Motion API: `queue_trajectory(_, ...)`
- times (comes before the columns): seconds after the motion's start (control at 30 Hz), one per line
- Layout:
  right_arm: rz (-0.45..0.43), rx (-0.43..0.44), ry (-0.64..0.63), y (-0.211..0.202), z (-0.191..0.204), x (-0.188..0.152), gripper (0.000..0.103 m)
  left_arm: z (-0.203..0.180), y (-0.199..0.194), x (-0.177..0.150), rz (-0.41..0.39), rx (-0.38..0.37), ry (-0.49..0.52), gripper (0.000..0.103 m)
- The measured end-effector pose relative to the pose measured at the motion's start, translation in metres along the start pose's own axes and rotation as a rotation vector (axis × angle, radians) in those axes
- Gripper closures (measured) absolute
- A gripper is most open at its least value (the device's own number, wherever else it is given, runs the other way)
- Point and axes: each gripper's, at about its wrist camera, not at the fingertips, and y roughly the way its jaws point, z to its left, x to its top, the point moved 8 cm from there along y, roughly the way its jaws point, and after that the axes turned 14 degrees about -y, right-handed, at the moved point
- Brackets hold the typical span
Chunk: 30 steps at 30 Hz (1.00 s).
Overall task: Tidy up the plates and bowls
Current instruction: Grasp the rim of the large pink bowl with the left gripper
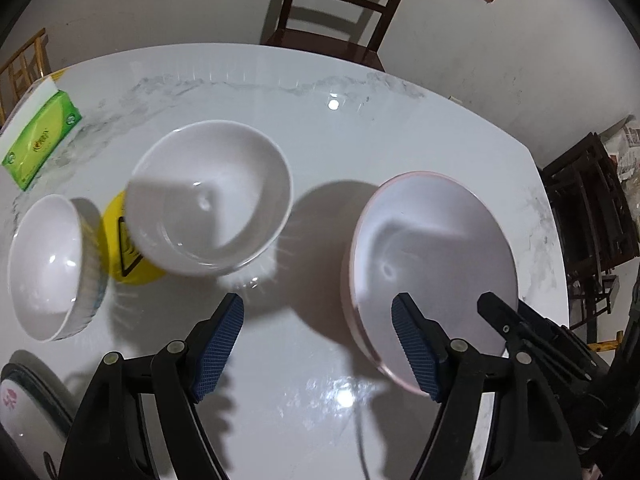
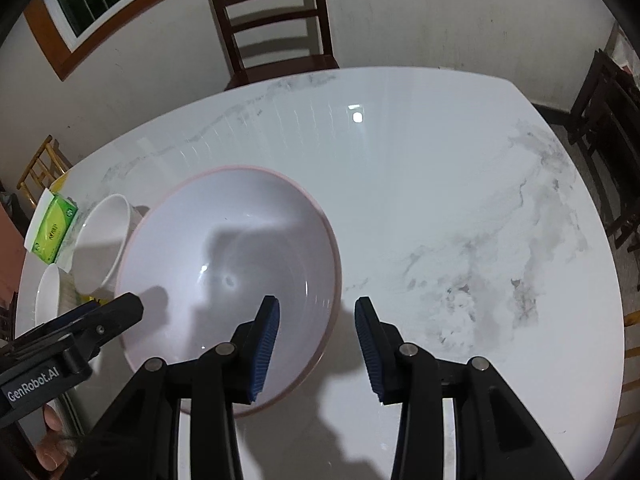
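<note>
Your left gripper (image 1: 318, 344) hangs over the white marble table (image 1: 360, 128) with its jaws spread and nothing between them; one blue pad (image 1: 414, 354) sits over the near rim of the pink-rimmed bowl (image 1: 432, 240), though whether it touches the rim cannot be told; your right gripper (image 2: 318, 344) straddles the right edge of that same bowl (image 2: 224, 264), jaws parted, left pad over the inside, right pad outside over bare table, not visibly pressing on the rim; the bowl rests on the table near your edge; to its left stands a white bowl (image 1: 212, 196), slightly blurred, partly covering a yellow disc (image 1: 120, 240) with a warning mark; further left a second white bowl (image 1: 52, 268) with a ribbed outer wall sits just beside the disc; a plate (image 1: 20, 404) with a pink motif shows at the lower left corner; a green tissue box (image 1: 42, 140) lies near the far left edge; a dark wooden chair (image 1: 336, 8) stands behind the table.
</note>
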Motion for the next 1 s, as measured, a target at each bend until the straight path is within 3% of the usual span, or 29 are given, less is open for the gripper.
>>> queue_trajectory(0.17, -0.004, 0.003, 0.003, 0.006, 0.0, 0.0, 0.063, 0.0, 0.013, -0.004, 0.035, -0.019, -0.004, 0.06)
queue_trajectory(0.33, 0.001, 0.031, 0.03, 0.015, -0.001, -0.001, 0.063, 0.001, 0.02, -0.007, 0.064, -0.057, -0.036, 0.069)
queue_trajectory(0.47, -0.007, 0.027, 0.033, 0.016, -0.002, -0.002, 0.078, -0.005, 0.017, -0.008, 0.067, -0.09, -0.009, 0.084)
queue_trajectory(0.63, -0.006, 0.024, 0.041, 0.015, -0.001, -0.005, 0.087, -0.009, 0.015, -0.011, 0.059, -0.102, 0.001, 0.089)
queue_trajectory(1.0, -0.014, 0.025, 0.051, -0.008, 0.015, -0.022, 0.087, 0.0, -0.007, -0.025, 0.052, -0.107, 0.02, 0.09)
